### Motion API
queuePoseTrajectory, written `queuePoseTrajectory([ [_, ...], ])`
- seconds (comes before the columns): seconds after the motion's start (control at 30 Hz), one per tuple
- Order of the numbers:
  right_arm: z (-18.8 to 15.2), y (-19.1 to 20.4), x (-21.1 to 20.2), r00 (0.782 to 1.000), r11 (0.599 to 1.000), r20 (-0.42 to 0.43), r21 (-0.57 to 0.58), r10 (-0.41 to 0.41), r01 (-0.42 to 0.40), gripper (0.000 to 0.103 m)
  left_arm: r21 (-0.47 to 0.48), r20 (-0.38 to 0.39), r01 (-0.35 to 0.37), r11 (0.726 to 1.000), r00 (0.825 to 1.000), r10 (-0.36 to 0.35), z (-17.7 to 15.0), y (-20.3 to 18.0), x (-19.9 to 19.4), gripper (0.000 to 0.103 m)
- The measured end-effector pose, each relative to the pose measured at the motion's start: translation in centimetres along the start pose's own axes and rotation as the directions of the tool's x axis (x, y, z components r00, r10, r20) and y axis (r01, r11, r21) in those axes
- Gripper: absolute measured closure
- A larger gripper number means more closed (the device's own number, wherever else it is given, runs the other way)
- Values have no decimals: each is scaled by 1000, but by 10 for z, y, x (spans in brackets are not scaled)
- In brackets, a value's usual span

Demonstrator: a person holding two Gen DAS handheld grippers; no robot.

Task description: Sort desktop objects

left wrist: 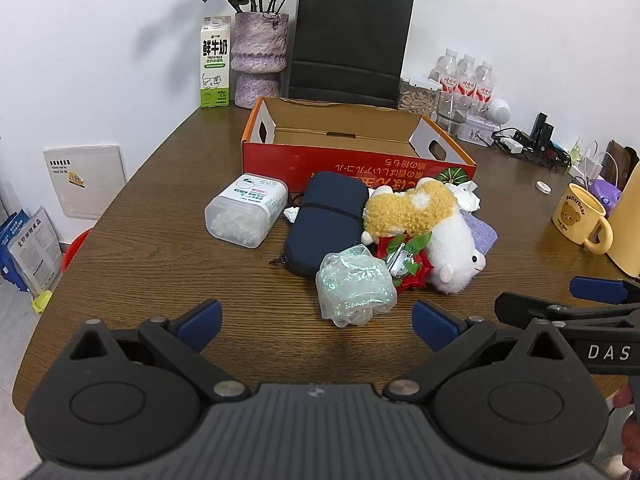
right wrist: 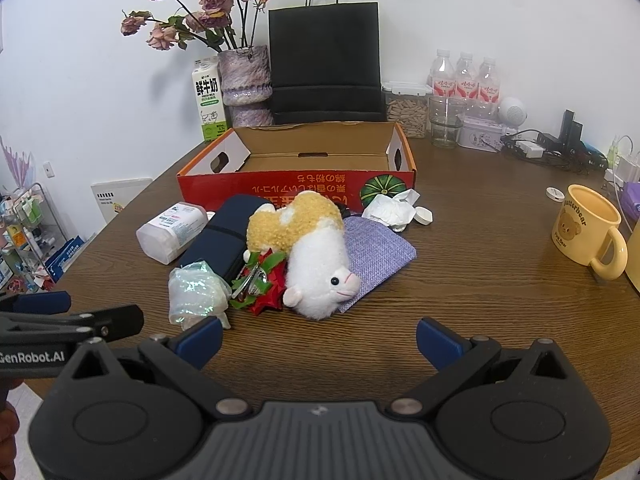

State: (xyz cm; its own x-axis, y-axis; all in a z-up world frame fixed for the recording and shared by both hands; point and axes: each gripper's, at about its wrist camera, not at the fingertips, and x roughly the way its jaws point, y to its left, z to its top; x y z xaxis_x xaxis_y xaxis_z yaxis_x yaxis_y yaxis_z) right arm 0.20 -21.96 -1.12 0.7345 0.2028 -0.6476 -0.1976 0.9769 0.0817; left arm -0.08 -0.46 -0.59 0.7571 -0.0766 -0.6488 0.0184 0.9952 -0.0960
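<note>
Plain white wall behind a dark wood-grain table, evenly lit. Pale floor at the left, with a wire rack against the wall.

Bare counter lies open right of the plush sheep; behind it the cardboard box blocks passage.

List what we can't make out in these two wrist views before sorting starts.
- Navy pouch: right wrist view, far end hidden under the plush toy.
- Purple cloth: left wrist view, mostly hidden behind the plush toy.
- Cardboard box floor: both views, front wall hides the near part.
- Metal item on the red bow: too small to identify.
</note>
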Motion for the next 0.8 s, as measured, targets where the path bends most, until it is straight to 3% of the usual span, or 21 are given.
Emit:
queuePoseTrajectory([
  [0.8,2,-2,-2,1000,1000,10,-5,-7,7,0,2,0,-1,1000,1000,1,0,-1,0,0],
])
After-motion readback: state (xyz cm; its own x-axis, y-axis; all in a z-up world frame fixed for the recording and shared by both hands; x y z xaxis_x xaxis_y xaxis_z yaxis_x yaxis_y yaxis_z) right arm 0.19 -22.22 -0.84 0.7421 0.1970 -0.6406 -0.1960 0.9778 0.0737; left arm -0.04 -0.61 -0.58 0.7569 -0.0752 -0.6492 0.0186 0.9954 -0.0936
